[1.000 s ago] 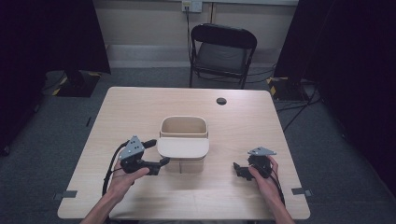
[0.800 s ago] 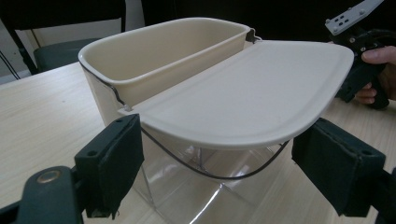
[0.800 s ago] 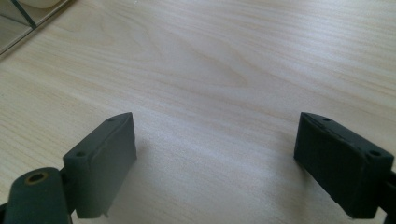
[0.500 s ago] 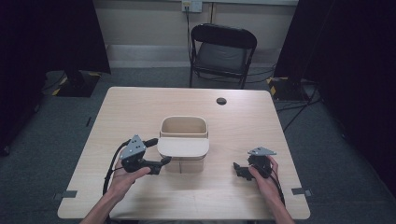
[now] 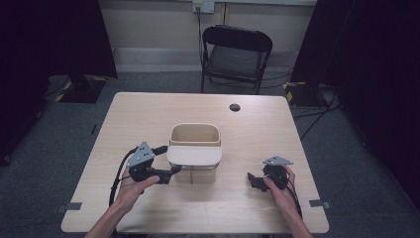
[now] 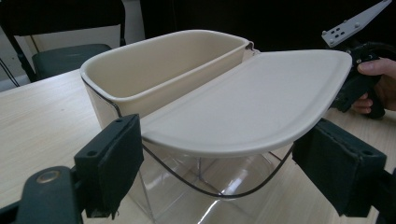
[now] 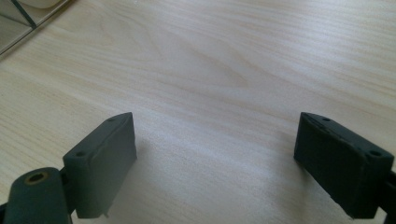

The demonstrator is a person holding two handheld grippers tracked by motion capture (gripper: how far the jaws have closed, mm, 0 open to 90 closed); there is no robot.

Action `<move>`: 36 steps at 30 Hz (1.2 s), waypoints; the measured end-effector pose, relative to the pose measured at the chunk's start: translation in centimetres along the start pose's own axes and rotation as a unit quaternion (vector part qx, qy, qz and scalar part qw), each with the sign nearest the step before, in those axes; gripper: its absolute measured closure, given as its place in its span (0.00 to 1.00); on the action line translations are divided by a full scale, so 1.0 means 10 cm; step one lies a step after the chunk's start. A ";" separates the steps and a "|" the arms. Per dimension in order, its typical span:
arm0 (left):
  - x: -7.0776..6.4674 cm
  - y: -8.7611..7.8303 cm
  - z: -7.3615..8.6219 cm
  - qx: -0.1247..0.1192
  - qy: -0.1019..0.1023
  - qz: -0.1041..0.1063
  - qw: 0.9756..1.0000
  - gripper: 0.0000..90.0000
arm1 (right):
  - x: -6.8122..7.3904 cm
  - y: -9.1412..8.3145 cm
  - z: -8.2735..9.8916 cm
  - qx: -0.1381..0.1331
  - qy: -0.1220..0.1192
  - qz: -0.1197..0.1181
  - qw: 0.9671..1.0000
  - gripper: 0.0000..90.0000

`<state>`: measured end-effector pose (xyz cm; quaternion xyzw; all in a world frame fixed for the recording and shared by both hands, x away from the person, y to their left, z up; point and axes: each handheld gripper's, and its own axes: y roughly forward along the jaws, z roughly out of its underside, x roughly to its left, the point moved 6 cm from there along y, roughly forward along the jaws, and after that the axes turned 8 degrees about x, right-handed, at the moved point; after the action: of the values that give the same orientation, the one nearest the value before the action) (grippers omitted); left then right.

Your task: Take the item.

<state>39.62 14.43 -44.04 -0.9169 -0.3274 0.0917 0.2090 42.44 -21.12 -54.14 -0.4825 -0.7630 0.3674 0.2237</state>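
A clear-walled container (image 5: 194, 148) with a cream rim is seen near the middle of the light wooden worktop (image 5: 277, 129), and it serves as the landmark here. A cream lid (image 5: 194, 156) is laid across the near half of the container's top, while the far half is left uncovered; in the left gripper view the lid (image 6: 252, 100) is seen running out flat from the open cream basin (image 6: 163, 63) toward the camera, with the clear wall (image 6: 205, 179) visible beneath it.

The left tool (image 5: 167, 162) is held just to the left of the container, at the lid's left edge. Its jaws are spread wide, one on either side of the lid's near rim, as seen in the left gripper view (image 6: 224, 175); whether the pads actually touch the lid cannot be told. Nothing is gripped firmly between them.

The right tool (image 5: 253, 180) is held well to the right of the container, low over bare worktop, in the person's right hand (image 5: 278, 191). In the right gripper view (image 7: 219, 163) its jaws are seen spread wide apart with only wood grain between them, and nothing is held.

Beyond the container, a small dark round disc (image 5: 235, 107) is set near the far edge of the worktop, and a black folding chair (image 5: 236, 54) is placed behind that edge.
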 end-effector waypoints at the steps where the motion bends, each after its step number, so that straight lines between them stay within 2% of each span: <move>1: 0.00 0.00 0.00 -0.001 0.000 -0.001 1.000 0.18 | 0.00 0.00 0.00 0.000 0.000 0.000 1.000 0.14; 4: 0.01 0.00 -0.02 -0.001 0.005 0.000 1.000 0.18 | 0.00 0.00 0.00 0.000 0.000 0.000 1.000 0.14; 19: 0.02 0.01 -0.04 -0.002 0.006 -0.003 1.000 0.18 | 0.00 0.00 0.00 0.000 0.002 -0.001 1.000 0.14; 36: 0.04 0.01 -0.05 -0.004 -0.003 0.002 1.000 0.19 | 0.01 0.00 0.00 0.001 0.002 -0.001 1.000 0.13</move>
<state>40.09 14.48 -43.65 -0.9179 -0.3268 0.0932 0.2048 42.45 -21.05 -54.13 -0.4824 -0.7625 0.3674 0.2256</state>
